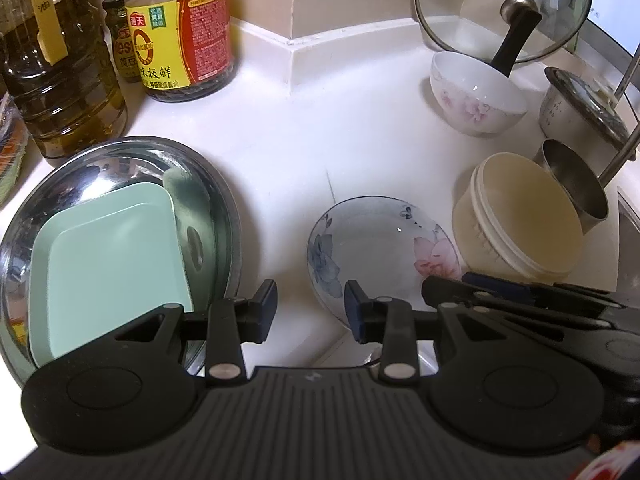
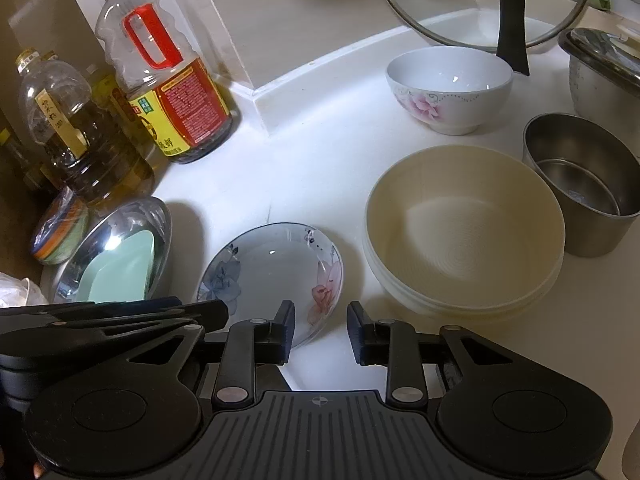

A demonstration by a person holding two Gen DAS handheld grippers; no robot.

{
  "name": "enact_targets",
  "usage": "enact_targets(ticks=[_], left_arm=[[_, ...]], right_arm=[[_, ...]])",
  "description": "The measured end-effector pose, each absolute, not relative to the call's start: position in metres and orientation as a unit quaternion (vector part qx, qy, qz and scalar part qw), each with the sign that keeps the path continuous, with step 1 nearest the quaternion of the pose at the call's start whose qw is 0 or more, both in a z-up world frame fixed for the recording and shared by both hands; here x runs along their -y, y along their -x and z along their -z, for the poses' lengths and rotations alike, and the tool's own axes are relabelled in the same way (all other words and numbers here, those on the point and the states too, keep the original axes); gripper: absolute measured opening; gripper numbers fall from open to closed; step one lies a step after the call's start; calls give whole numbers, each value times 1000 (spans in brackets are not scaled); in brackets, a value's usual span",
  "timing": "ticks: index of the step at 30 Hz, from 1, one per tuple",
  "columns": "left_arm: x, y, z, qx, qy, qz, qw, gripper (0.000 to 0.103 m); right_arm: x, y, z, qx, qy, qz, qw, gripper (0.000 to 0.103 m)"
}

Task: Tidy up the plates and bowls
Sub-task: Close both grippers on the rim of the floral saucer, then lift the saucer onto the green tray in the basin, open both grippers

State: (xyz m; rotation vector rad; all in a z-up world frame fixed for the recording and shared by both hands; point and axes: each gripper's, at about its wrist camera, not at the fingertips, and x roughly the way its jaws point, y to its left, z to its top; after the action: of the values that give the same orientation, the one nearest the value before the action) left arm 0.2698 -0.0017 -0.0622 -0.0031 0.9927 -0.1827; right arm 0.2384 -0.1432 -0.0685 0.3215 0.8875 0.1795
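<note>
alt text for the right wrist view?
The open right hand-held gripper hovers over a white counter, just above a floral plate. Stacked cream bowls sit right of the plate; a steel basin holding a green tray sits left.

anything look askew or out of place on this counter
Nothing spilled or broken. Two things sit askew: the green square plate lies tilted inside the steel basin, one edge riding up its wall, and the glass pot lid stands on edge against the back wall behind the white floral bowl.
</note>
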Motion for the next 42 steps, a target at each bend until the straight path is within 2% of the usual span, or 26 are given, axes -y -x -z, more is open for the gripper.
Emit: enact_targets(ticks=[8,15,42], left_arm=[[6,-277,70,-473,-13,91,876,31],[8,-283,70,-471,-12,101,876,16],[0,-287,40,-447,-7,98,889,15]], right_arm=[[137,-243,75,-424,-144,-80,891,20],[137,-248,77,-421,-140,-77,893,14],[136,-256,52,-389,-142,-94,905,13]])
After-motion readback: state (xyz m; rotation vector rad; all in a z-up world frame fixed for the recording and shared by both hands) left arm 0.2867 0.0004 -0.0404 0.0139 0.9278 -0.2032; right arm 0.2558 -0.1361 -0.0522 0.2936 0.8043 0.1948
